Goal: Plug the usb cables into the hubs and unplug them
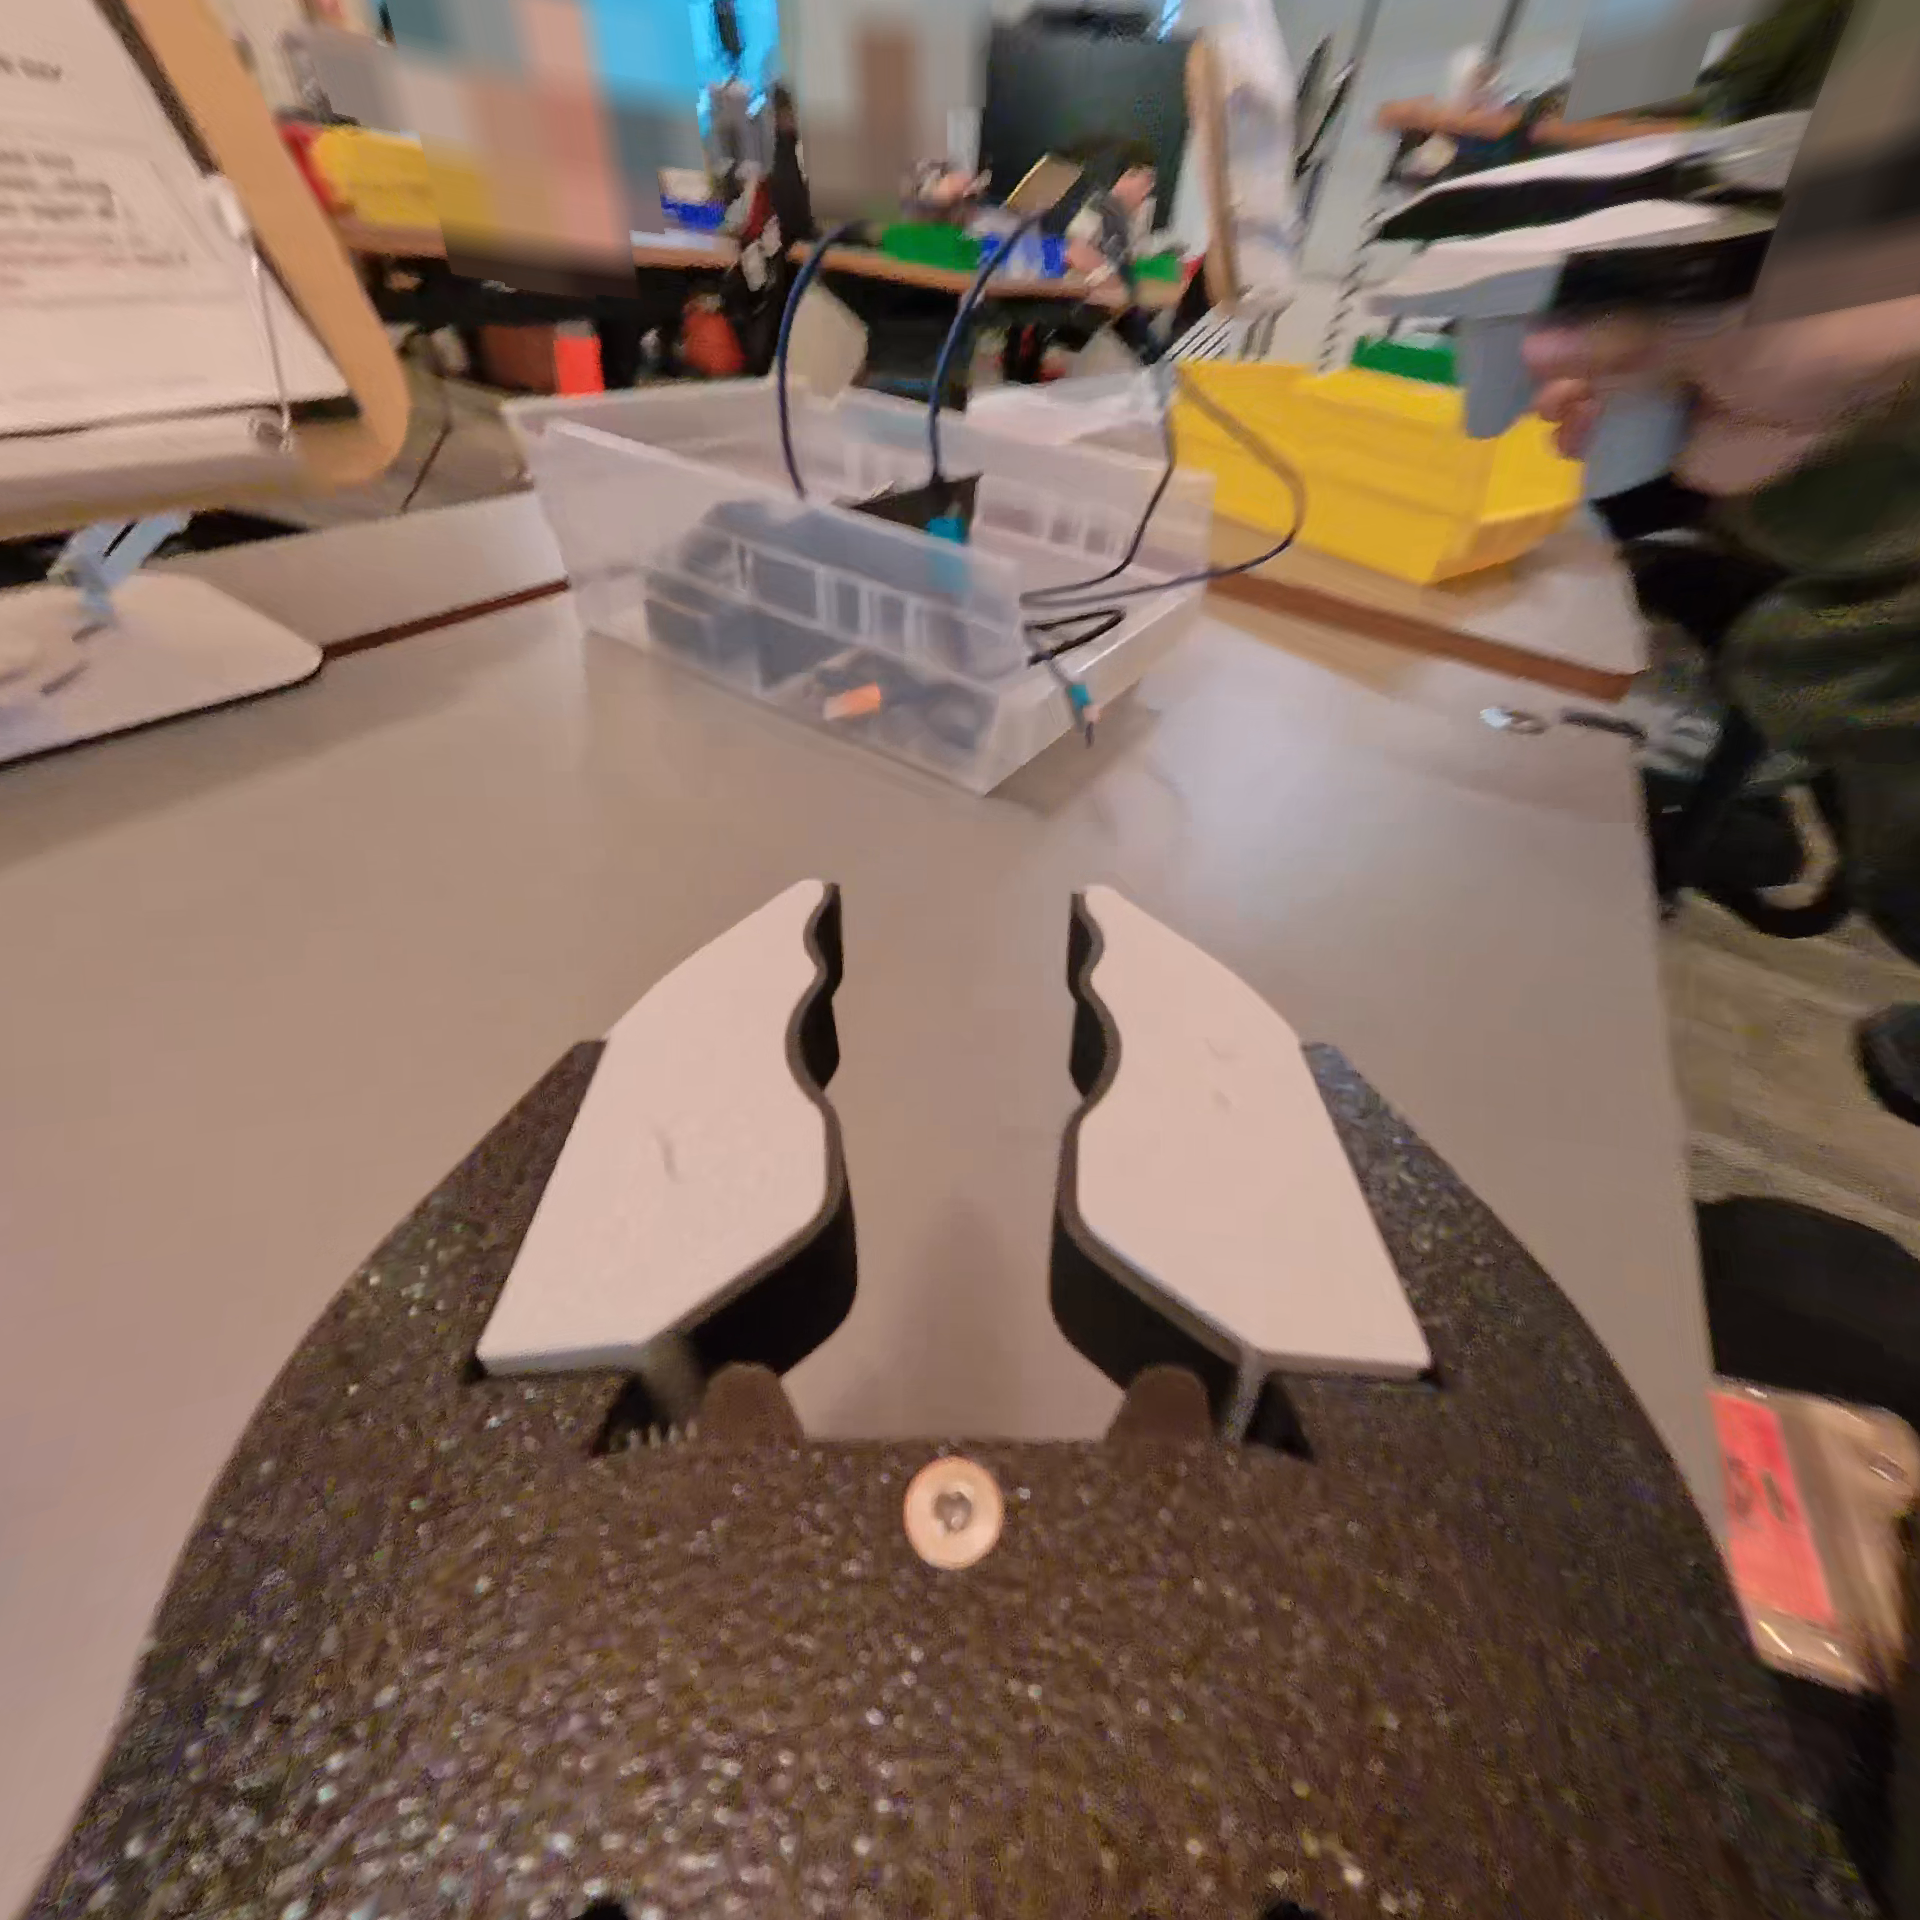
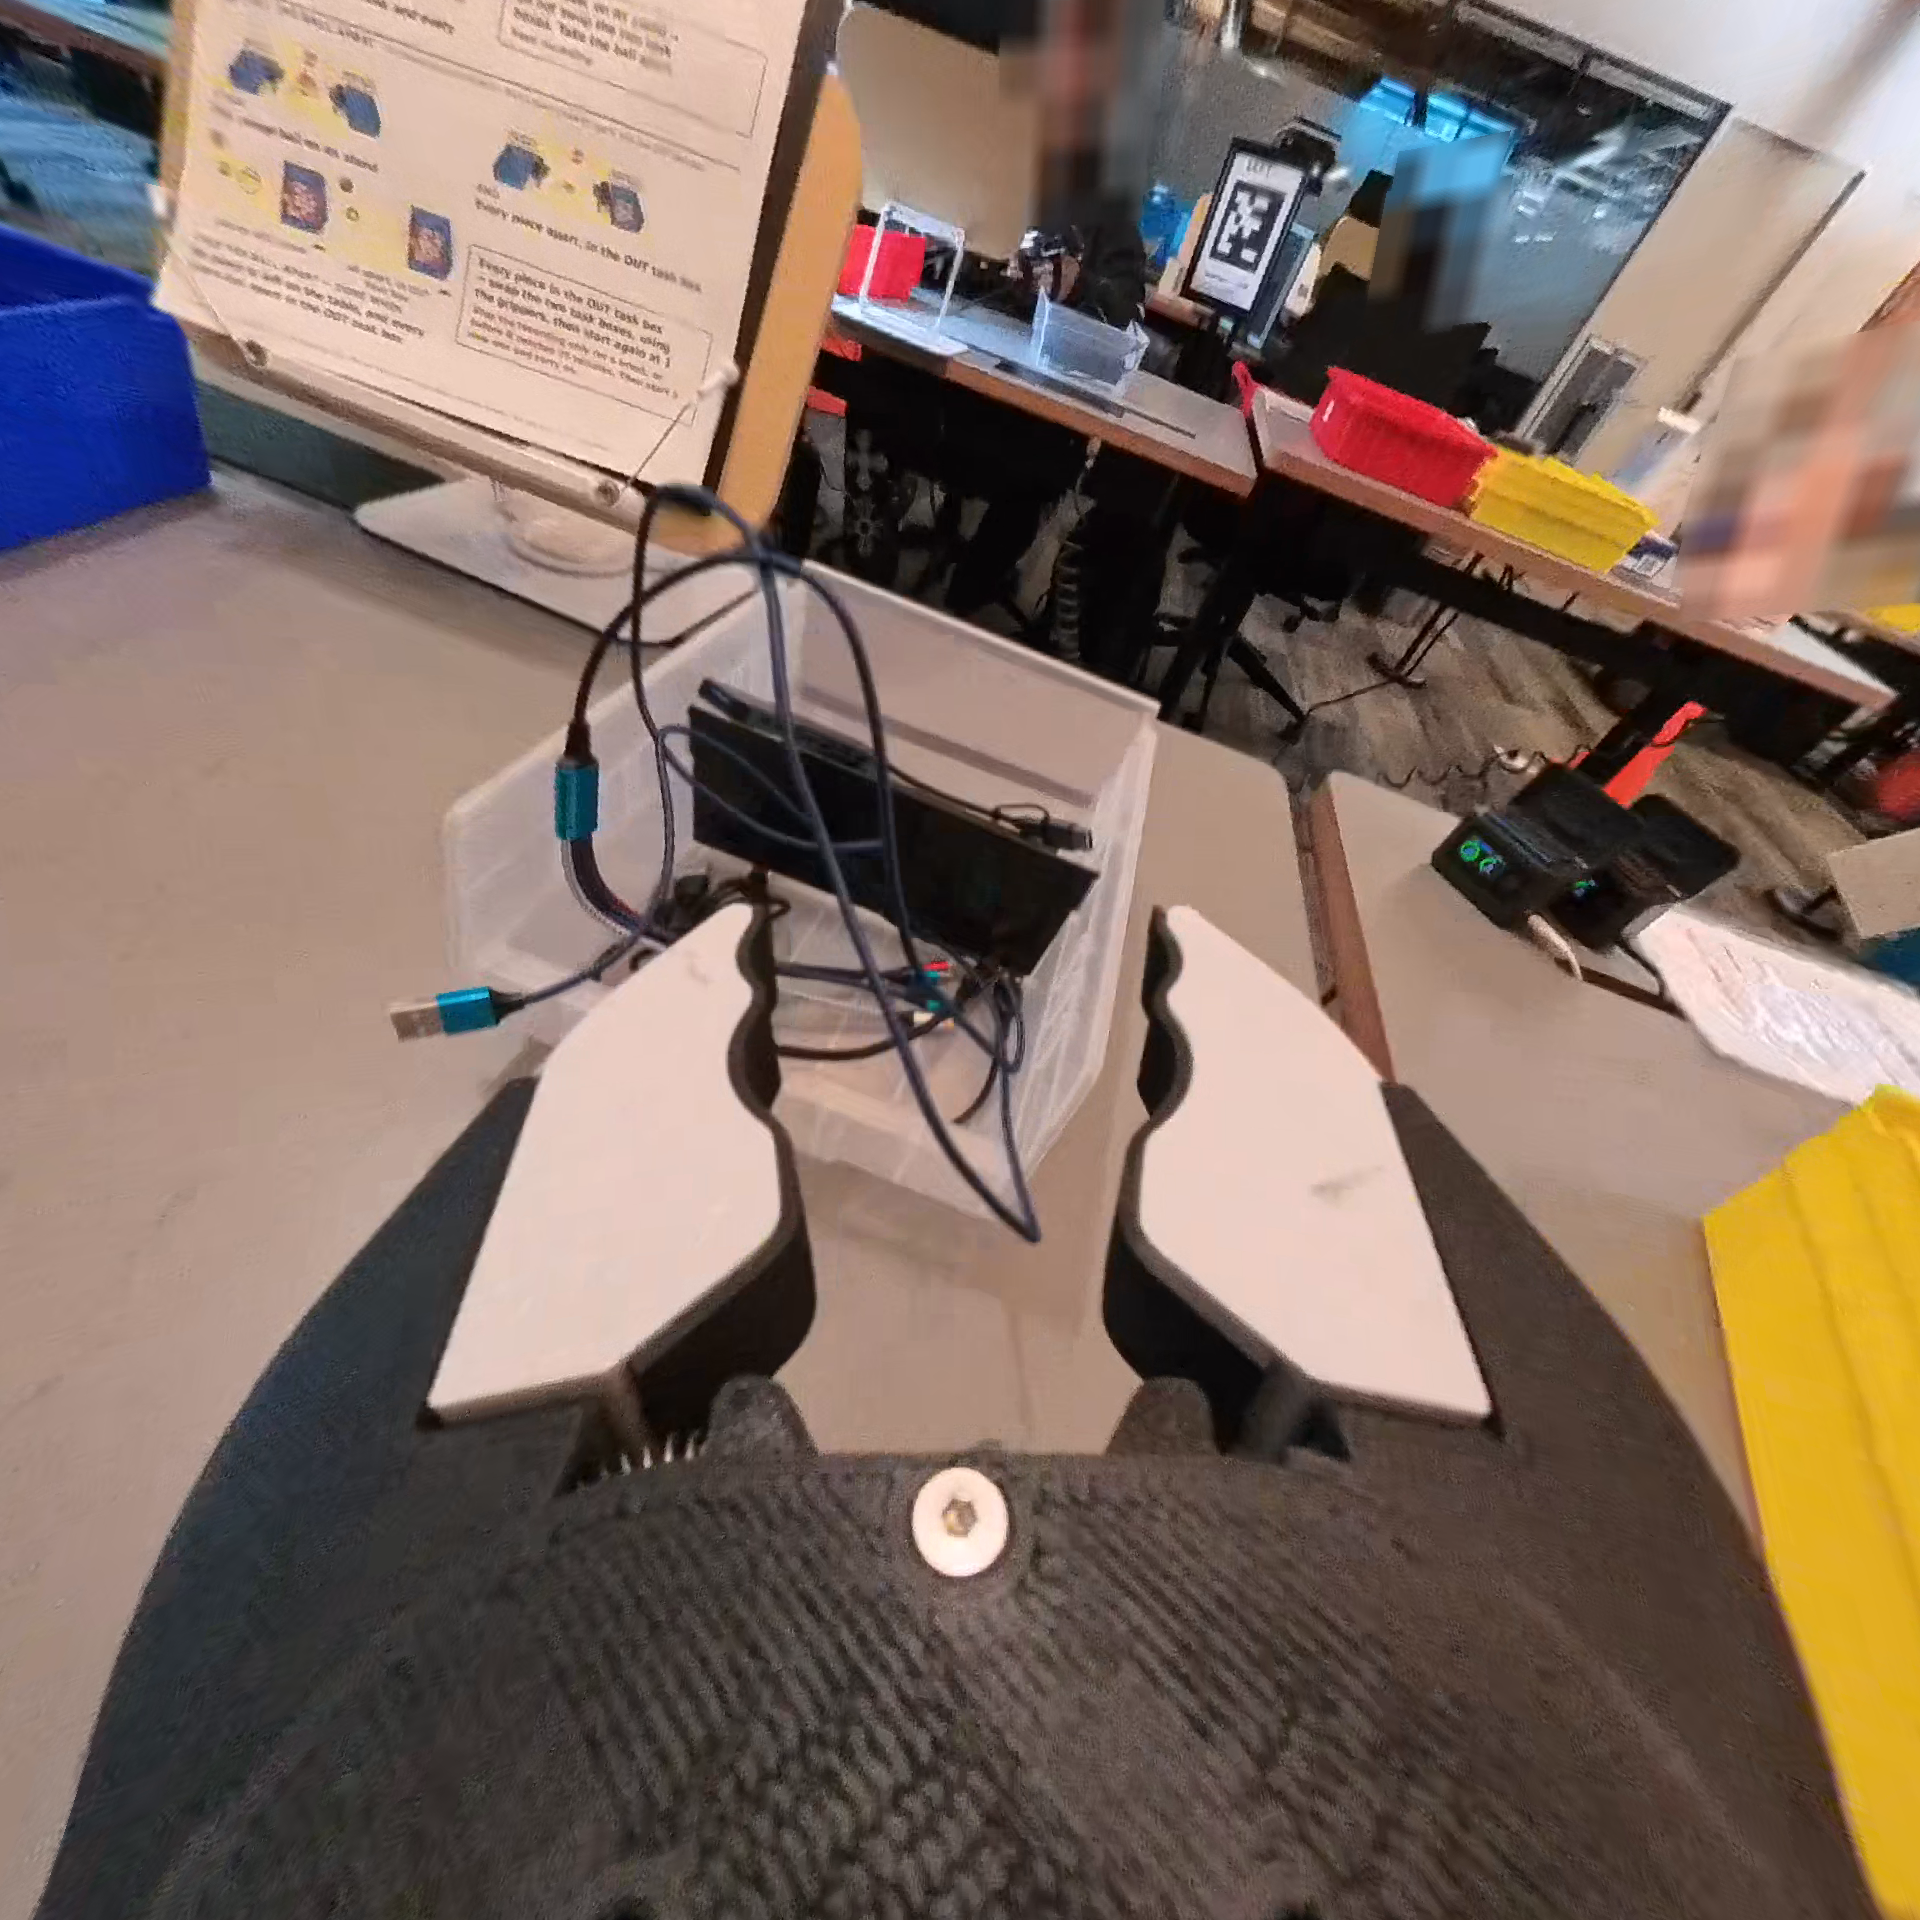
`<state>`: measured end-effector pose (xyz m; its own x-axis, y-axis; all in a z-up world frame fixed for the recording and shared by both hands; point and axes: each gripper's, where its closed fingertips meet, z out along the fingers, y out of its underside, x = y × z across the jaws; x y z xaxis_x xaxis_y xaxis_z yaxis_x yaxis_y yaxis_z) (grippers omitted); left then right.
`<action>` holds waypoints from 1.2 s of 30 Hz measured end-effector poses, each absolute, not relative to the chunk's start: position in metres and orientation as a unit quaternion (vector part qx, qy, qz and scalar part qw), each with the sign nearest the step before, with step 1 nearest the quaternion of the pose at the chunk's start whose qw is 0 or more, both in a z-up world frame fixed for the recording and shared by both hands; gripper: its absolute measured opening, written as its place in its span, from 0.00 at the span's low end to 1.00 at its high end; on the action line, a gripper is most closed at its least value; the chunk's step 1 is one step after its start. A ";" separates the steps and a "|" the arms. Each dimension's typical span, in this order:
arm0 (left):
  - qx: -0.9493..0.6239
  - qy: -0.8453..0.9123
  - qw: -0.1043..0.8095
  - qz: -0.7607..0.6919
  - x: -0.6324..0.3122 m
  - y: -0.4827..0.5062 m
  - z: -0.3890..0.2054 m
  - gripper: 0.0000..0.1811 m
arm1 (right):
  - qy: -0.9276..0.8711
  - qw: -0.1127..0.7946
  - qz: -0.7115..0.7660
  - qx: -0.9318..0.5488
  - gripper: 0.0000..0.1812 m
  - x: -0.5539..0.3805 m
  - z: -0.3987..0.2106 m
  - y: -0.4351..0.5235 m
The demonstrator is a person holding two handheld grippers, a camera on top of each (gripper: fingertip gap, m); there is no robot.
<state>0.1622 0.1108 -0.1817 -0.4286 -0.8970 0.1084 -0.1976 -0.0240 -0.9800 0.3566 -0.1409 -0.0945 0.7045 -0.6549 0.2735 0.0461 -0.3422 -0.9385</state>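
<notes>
A clear plastic box [image 2: 1081, 997] stands on the grey table and holds a black hub [image 2: 883, 842] and tangled dark USB cables [image 2: 831, 727]. One teal-collared USB plug [image 2: 447, 1013] hangs out over the box's left side, another teal connector [image 2: 575, 798] stands above it. My right gripper [image 2: 951, 925] is open and empty, just short of the box. In the left wrist view the same box [image 1: 1091, 686] lies farther off with cables [image 1: 945, 353] looping up from it. My left gripper [image 1: 956, 904] is open and empty over bare table. The right gripper's body [image 1: 1538, 281] shows at upper right, held by a hand.
An instruction sheet on a stand [image 2: 468, 208] is behind the box on the left. A blue bin [image 2: 83, 395] sits far left, a yellow bin [image 2: 1839, 1403] at right. Yellow bins [image 1: 1371, 468] lie behind the box. The table's right edge [image 1: 1662, 935] drops to the floor.
</notes>
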 end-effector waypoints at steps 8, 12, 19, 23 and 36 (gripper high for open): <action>-0.543 0.611 0.345 -0.463 0.242 0.050 -0.196 0.31 | 0.242 0.519 -0.338 -0.747 0.45 0.375 -0.108 -0.164; -0.565 0.628 0.355 -0.400 0.299 0.035 -0.190 0.31 | 0.239 0.508 -0.343 -0.753 0.44 0.377 -0.108 -0.173; -0.603 0.651 0.344 -0.305 0.353 0.032 -0.216 0.28 | 0.218 0.544 -0.317 -0.746 0.43 0.370 -0.103 -0.160; -0.577 0.673 0.394 -0.242 0.359 0.043 -0.217 0.08 | 0.209 0.549 -0.310 -0.748 0.42 0.366 -0.101 -0.156; -0.583 0.688 0.348 -0.258 0.215 0.133 -0.218 0.05 | 0.166 0.578 -0.293 -0.743 0.42 0.336 -0.082 -0.132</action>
<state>0.2154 0.1330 -0.2181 -0.0797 -0.9809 -0.1774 -0.6220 0.1880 -0.7602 0.3363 -0.1316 -0.0824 0.7729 -0.5860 0.2434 0.0917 -0.2764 -0.9567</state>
